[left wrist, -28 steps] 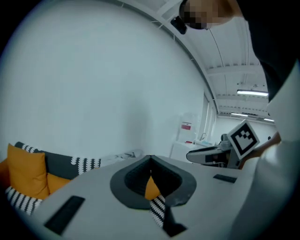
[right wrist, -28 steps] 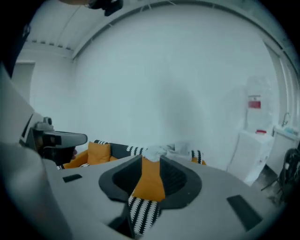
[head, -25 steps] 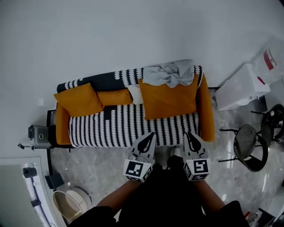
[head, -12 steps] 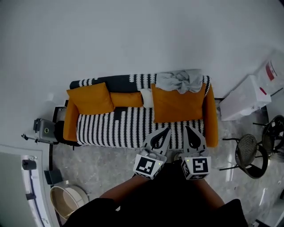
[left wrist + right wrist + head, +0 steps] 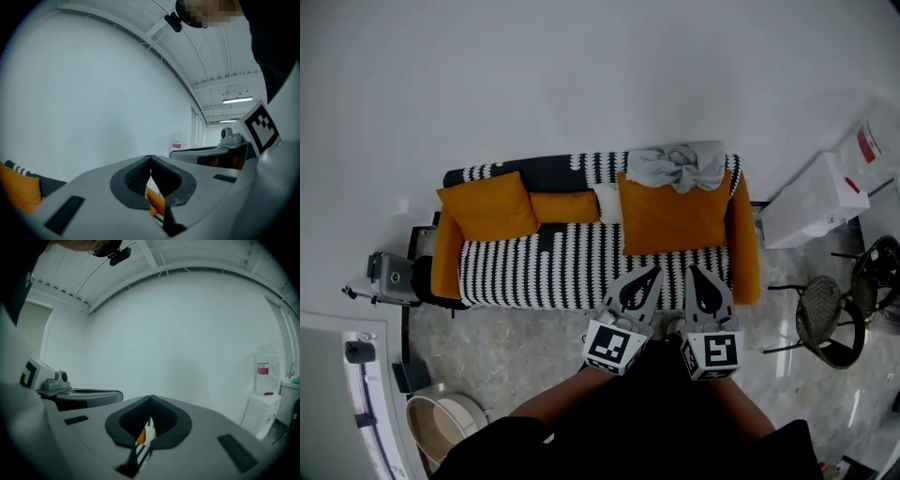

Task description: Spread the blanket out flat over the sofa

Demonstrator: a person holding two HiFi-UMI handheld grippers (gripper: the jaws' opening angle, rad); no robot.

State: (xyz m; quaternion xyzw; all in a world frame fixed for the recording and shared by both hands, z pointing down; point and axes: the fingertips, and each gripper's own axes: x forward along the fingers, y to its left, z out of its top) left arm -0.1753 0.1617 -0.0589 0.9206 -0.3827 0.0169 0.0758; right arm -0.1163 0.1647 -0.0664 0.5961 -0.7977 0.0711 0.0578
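Note:
A sofa [image 5: 581,262] in a black-and-white striped cover stands against the white wall, with orange cushions [image 5: 670,214] on it. The grey blanket [image 5: 680,166] lies crumpled on top of the backrest at the sofa's right end. My left gripper [image 5: 655,270] and right gripper [image 5: 691,269] are side by side in front of the seat's right half, well short of the blanket. Both are shut and hold nothing. In the left gripper view the left gripper [image 5: 150,159] points over the sofa at the wall. The right gripper [image 5: 150,399] does the same in its own view.
A white box-like unit [image 5: 811,201] stands right of the sofa, with a black wire chair [image 5: 825,323] in front of it. A small grey device [image 5: 389,277] sits at the sofa's left end. A round tub [image 5: 441,427] is on the speckled floor at lower left.
The head view has shifted, so the sofa sits a little higher and further right in it. My left gripper has come closer to the right one. The blanket has not moved.

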